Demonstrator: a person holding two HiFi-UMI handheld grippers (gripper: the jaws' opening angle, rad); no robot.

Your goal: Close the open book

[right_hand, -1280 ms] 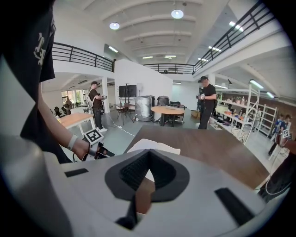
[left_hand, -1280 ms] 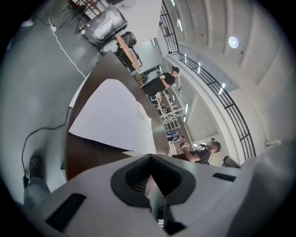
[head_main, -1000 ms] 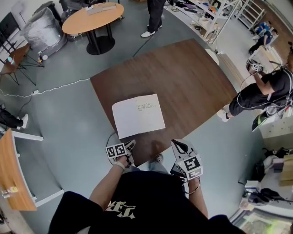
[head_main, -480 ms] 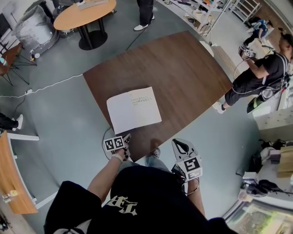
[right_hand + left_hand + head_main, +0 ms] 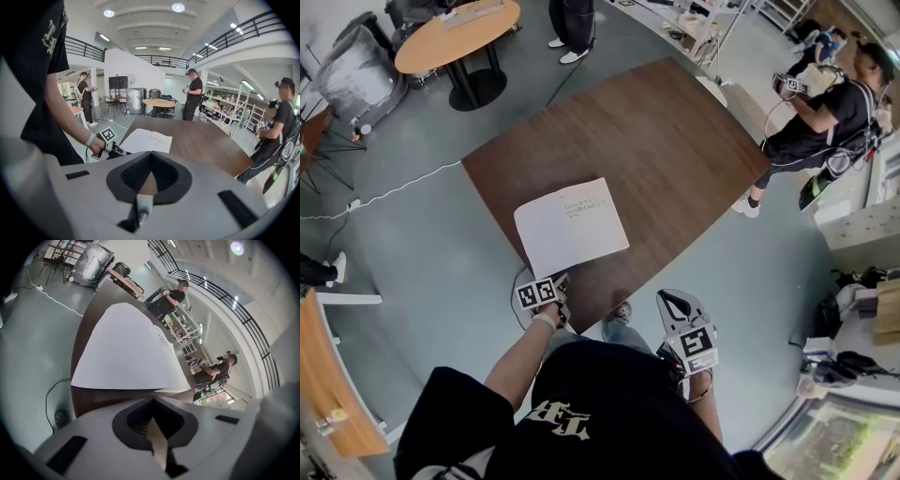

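Note:
A white book [image 5: 570, 226] lies flat on the dark brown table [image 5: 666, 141], near its front edge, with one white face up and a few lines of small print. My left gripper [image 5: 560, 281] is shut and empty, just off the book's near corner at the table edge. In the left gripper view the book [image 5: 126, 352] fills the space ahead of the shut left gripper [image 5: 154, 420]. My right gripper [image 5: 672, 302] is shut on nothing, held below the table's front edge to the right. The right gripper view shows the book [image 5: 150, 139] beyond it.
A round orange table [image 5: 457, 33] stands at the far left, and a cable [image 5: 394, 183] runs over the grey floor. A person with gear [image 5: 825, 112] stands past the table's right corner. A wooden desk edge [image 5: 323, 375] is at the left. Shelving fills the right wall.
The head view has drifted, so the table sits a little more to the left. Book and both grippers keep about the same places relative to each other.

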